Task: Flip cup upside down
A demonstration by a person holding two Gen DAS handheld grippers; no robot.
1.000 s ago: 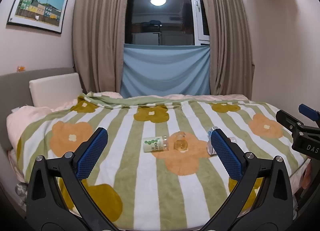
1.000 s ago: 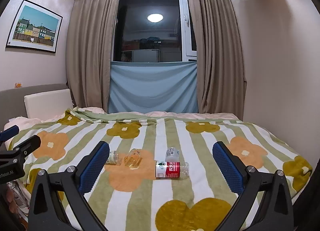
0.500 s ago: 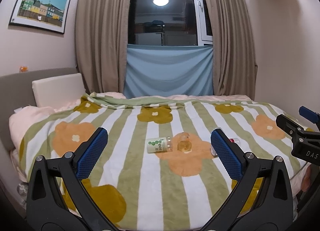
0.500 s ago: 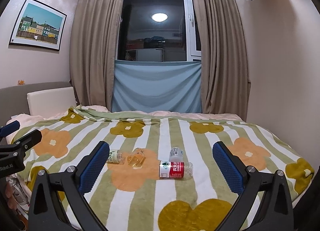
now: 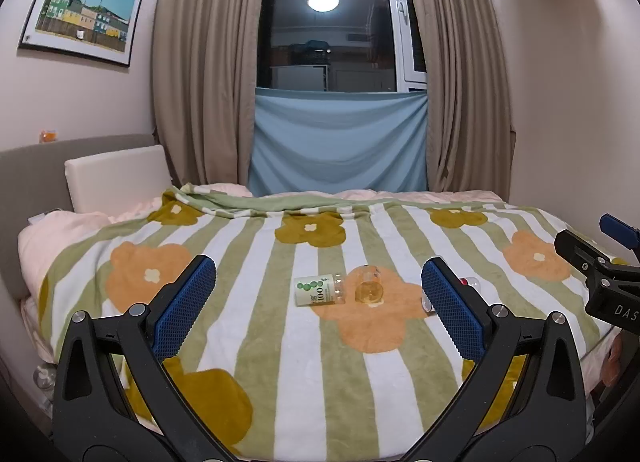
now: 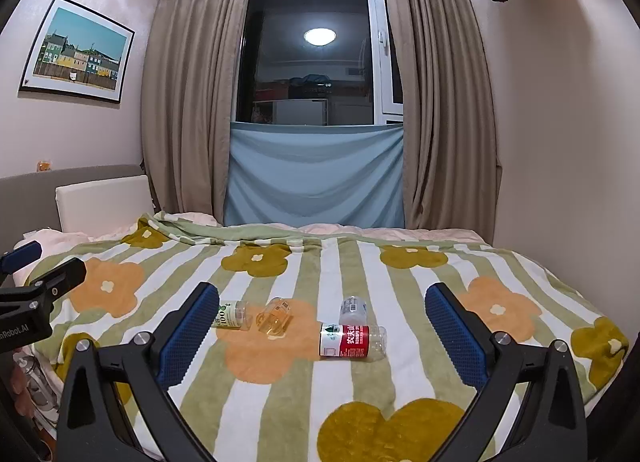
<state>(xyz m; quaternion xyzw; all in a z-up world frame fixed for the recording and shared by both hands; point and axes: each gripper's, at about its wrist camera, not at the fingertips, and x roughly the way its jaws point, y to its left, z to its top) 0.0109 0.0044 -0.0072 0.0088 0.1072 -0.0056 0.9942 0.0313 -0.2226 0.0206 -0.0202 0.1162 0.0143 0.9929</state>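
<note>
Beside cup (image 5: 370, 286) — green-label bottle (image 5: 319, 290).

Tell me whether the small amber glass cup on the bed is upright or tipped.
Tipped: the small amber glass cup lies on its side on the striped floral blanket, round end facing the left camera.

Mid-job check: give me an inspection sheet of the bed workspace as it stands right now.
Surface: striped floral blanket on the bed.
Job's things: amber cup lying on its side, not flipped.
Clutter: green-label bottle, red-label bottle, both lying down; small clear bottle behind.
Grippers: left gripper and right gripper open, empty, short of the items.
Cables: nothing seen.
Surroundings: curtains, dark window, framed picture.
</note>
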